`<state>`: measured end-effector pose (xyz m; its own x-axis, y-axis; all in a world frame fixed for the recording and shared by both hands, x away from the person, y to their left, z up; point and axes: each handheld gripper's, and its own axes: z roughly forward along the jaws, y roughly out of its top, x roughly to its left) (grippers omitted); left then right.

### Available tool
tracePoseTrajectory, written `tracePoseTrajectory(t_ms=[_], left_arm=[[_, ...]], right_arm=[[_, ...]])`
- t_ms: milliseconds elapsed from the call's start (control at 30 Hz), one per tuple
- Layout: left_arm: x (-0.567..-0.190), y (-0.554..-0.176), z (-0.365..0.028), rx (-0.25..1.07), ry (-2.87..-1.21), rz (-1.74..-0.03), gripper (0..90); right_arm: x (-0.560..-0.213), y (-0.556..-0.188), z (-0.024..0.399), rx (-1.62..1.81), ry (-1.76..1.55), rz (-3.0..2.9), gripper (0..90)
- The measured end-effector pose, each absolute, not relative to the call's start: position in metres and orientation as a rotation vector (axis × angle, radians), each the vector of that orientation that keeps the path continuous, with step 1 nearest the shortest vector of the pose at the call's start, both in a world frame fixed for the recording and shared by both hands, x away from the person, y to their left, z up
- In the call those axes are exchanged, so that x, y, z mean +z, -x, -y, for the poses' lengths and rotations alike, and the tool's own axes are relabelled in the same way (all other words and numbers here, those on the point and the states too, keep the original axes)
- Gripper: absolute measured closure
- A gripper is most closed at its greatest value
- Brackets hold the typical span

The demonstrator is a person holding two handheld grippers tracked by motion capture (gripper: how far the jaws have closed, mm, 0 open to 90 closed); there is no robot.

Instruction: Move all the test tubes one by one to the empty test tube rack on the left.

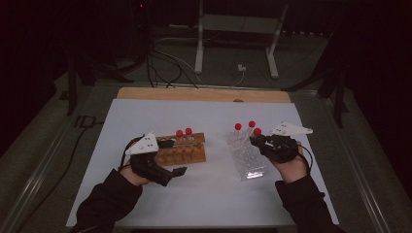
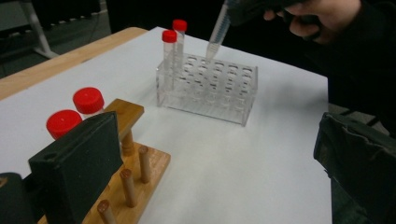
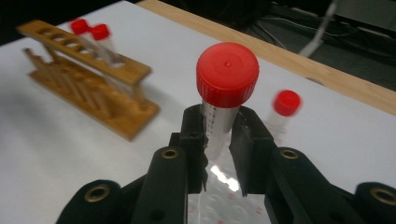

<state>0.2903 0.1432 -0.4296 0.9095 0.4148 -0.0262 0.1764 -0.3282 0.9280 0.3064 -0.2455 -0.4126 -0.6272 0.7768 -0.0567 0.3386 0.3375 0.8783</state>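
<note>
right gripper (image 3: pixel 219 140) pinching a red-capped tube (image 3: pixel 223 98) just under its cap, tube tip hanging just above the clear rack (image 2: pixel 205 88), near two capped tubes (image 2: pixel 173 46) standing in it. left gripper (image 1: pixel 163 160) jaws spread by the wooden rack (image 1: pixel 187 149), well left of the clear rack

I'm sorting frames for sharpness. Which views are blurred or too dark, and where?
High view: dim, surroundings nearly black, small glare on the clear rack. Left gripper view: mostly sharp, though its near jaw is soft. Right gripper view: the held tube between the right gripper jaws is sharp, while the wooden rack and the tube behind are smeared with motion blur.
</note>
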Motion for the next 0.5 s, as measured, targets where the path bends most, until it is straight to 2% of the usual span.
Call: tracePoseTrajectory(t_ms=[500], left_arm=[[-0.426, -0.288, -0.132, 0.255, -1.935, -0.392, 1.7]], right_arm=[[-0.429, -0.295, 0.205, 1.25, -0.87, -2.306, 74.8]])
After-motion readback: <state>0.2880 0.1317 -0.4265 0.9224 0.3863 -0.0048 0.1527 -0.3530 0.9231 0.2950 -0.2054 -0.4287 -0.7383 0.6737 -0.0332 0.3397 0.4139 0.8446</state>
